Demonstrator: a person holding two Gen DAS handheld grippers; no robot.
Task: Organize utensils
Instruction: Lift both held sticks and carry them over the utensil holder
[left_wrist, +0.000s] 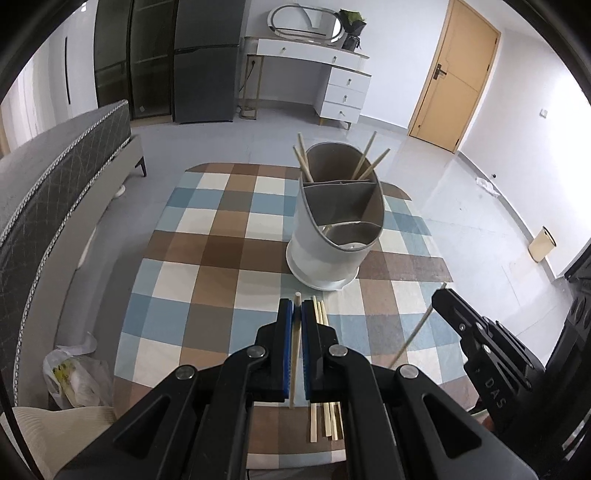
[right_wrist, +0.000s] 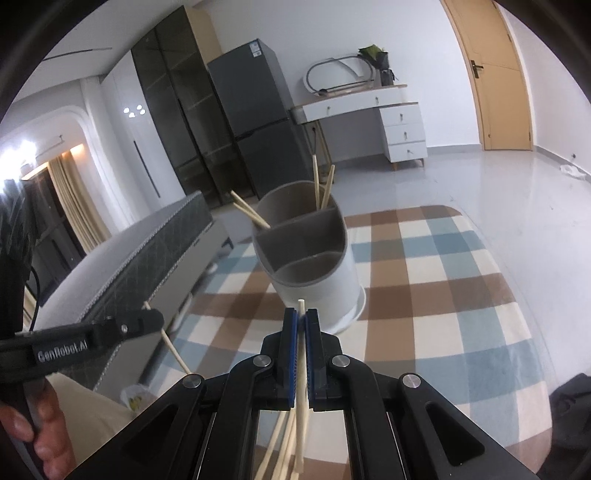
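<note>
1. Clamped between the blue pads of the left gripper (left_wrist: 296, 306) is a single chopstick (left_wrist: 294, 354), its tip poking just past the fingertips and its tail running back under the jaws.
2. Right gripper (right_wrist: 302, 317) is likewise closed on another chopstick (right_wrist: 303, 369), with the rest of the loose chopsticks (right_wrist: 280, 443) fanned out on the table below it.
3. More of that loose pile (left_wrist: 325, 424) shows in the left wrist view, lying on the checked tablecloth (left_wrist: 207, 236) just right of the left jaws.
4. Farther off stands the grey-and-white utensil holder (left_wrist: 332, 229), upright, split into three compartments; four chopsticks (left_wrist: 364, 158) already lean in the far one, and the near two look empty of sticks.
5. Likely risks:
   - Each stick is pinched near one end, so it could pivot in the pads and arrive tilted, striking the holder's rim or a divider.
   - Both grippers sit near each other and would head for the same far compartment, so they could collide.
   - An incoming tip could knock the leaning sticks, or push the light holder across the cloth.
</note>
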